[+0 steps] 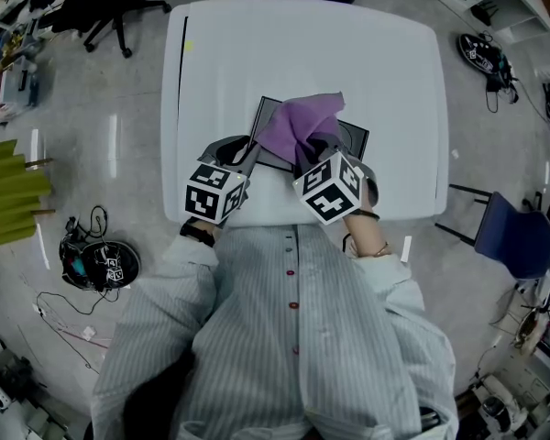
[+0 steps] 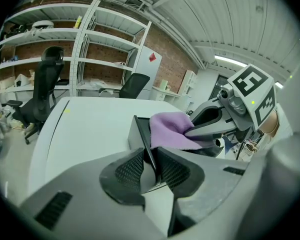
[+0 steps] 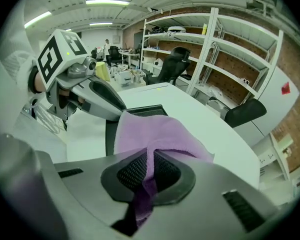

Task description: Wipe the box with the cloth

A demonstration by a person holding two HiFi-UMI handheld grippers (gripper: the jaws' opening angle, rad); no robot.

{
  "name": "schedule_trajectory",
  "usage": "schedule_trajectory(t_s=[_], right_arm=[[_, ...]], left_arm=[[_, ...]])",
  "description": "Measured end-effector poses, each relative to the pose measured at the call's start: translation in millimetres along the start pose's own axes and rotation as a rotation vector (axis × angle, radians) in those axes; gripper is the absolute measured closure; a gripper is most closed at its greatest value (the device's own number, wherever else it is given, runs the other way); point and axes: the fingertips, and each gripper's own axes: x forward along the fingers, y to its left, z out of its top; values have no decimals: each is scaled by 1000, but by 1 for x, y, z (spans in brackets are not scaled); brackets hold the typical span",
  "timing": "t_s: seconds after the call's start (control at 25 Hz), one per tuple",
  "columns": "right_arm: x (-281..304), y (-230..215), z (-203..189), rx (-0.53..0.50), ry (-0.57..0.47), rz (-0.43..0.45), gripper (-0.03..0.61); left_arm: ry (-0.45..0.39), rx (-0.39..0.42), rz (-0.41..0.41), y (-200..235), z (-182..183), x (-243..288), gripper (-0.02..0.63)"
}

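Observation:
A flat dark box point(image 1: 353, 137) lies open-topped on the white table point(image 1: 220, 62), near its front edge. A purple cloth point(image 1: 298, 123) is draped over the box's middle. My left gripper point(image 1: 250, 153) is shut on the box's near-left rim point(image 2: 142, 136), the thin dark wall pinched between its pads. My right gripper point(image 1: 310, 157) is shut on the cloth point(image 3: 145, 134), which bunches up between its jaws and spreads out over the box point(image 3: 110, 134). In the left gripper view the cloth point(image 2: 170, 129) sits just beyond the pinched rim, under the right gripper.
Office chairs point(image 1: 110, 12) stand beyond the table's far left corner. A blue chair point(image 1: 513, 236) is at the right. Cables and a round device point(image 1: 101, 264) lie on the floor at the left. Shelving point(image 2: 90, 49) lines the brick wall.

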Motion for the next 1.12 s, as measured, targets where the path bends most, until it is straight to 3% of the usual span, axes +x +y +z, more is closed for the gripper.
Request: schedule_trajectory(t_s=[0.2,0.6,1.12], right_arm=[[-11,-6,-25,-43,84,-31,555],[-30,-31,-70,-5,189,-89,555],[-50,-39,-81,77,163,-110,555]], left_arm=[[3,3,2,-1,-1,0,546],[12,8,0,-1,1,2,546],[2,-31,-14,-2,1,3,546]])
